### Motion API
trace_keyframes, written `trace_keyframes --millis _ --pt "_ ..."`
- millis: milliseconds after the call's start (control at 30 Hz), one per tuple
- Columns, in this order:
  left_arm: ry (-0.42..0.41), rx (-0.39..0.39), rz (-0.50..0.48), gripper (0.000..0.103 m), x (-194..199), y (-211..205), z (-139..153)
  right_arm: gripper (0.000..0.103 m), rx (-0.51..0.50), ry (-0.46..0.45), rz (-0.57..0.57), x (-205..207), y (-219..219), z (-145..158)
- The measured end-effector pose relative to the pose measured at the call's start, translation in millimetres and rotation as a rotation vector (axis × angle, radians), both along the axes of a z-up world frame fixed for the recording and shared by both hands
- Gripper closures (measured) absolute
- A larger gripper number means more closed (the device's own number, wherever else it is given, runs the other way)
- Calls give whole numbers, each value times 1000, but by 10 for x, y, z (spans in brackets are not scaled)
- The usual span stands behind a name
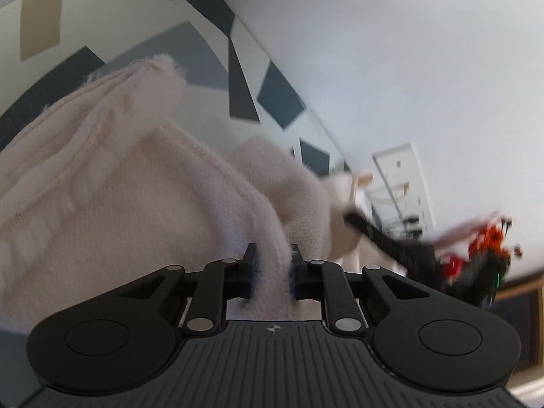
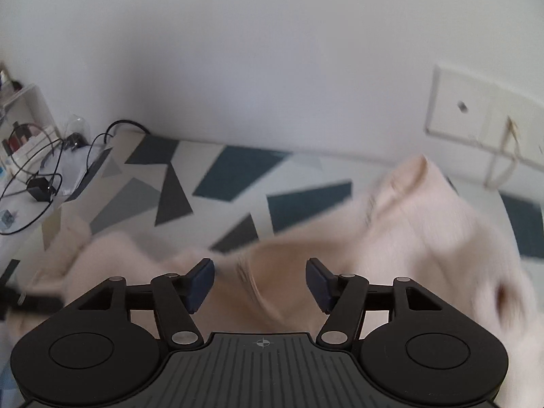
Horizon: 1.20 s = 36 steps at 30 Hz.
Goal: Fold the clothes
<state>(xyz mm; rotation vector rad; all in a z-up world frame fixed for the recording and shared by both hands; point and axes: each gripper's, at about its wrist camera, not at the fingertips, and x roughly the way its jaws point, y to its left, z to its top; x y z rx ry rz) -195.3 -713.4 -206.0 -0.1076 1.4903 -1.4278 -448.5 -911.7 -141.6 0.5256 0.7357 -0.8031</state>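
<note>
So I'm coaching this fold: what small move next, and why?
Probably close the right gripper on the sweater edge. Its jaws stand apart with pale fabric loose between them, while the left gripper already pinches a fold, so only one side is held.

Fuzzy pale knit sweater (image 1: 112, 183); matt black plastic left tool (image 1: 272, 272).

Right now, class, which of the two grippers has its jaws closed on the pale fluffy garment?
The left gripper: its jaws pinch a fold of the garment. The right gripper stands open, gripping nothing.
</note>
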Motion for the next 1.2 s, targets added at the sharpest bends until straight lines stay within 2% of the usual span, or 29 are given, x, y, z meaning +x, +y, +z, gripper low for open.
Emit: trace_keyframes --millis 33,67,100,167,233,333,400,433,467,500,533,567,700,800,900,1000,1067,1200 --pt "-9 1 -5 85 -9 58 24 61 4 15 23 64 -35 -9" --pt "-11 -1 0 85 -5 105 38 86 14 33 45 123 -67 -24" --pt "-13 -6 10 86 2 152 55 96 37 58 60 165 -84 -47" --pt "-7 -43 57 87 54 210 99 99 52 88 78 208 -74 -29" --pt "-17 -108 103 88 177 221 237 99 31 60 91 225 -94 129" --pt "-127 -226 202 89 455 165 613 100 -98 -51 100 367 -240 568" --pt "-179 -337 317 89 660 156 900 100 -202 -154 59 494 -382 898" --pt "-214 -371 362 89 709 146 1012 98 -241 -205 24 556 -458 1040" --pt "-268 -363 381 87 721 103 1091 90 -233 -240 -14 602 -522 1099" --pt "-322 -355 400 68 733 59 1170 82 -225 -275 -53 649 -586 1158" --pt "-376 -347 419 50 745 15 1249 60 -217 -309 -91 695 -651 1217" --pt "-423 -322 426 18 744 -31 1284 42 -210 -333 -122 732 -689 1252" --pt "-542 -174 309 16 569 30 949 32 -177 -262 -139 681 -483 971" --pt "-510 -69 215 17 437 293 575 29 -135 -176 -193 427 -276 654" --pt "-445 4 155 17 347 556 295 30 -61 -122 -245 22 -20 376" --pt "-460 16 104 17 243 739 205 30 -15 -52 -335 -433 285 198" --pt "-477 -5 66 17 185 770 208 30 1 -16 -416 -765 481 189" --pt "-455 -78 -12 16 34 654 197 30 38 -21 -590 -1336 842 291"
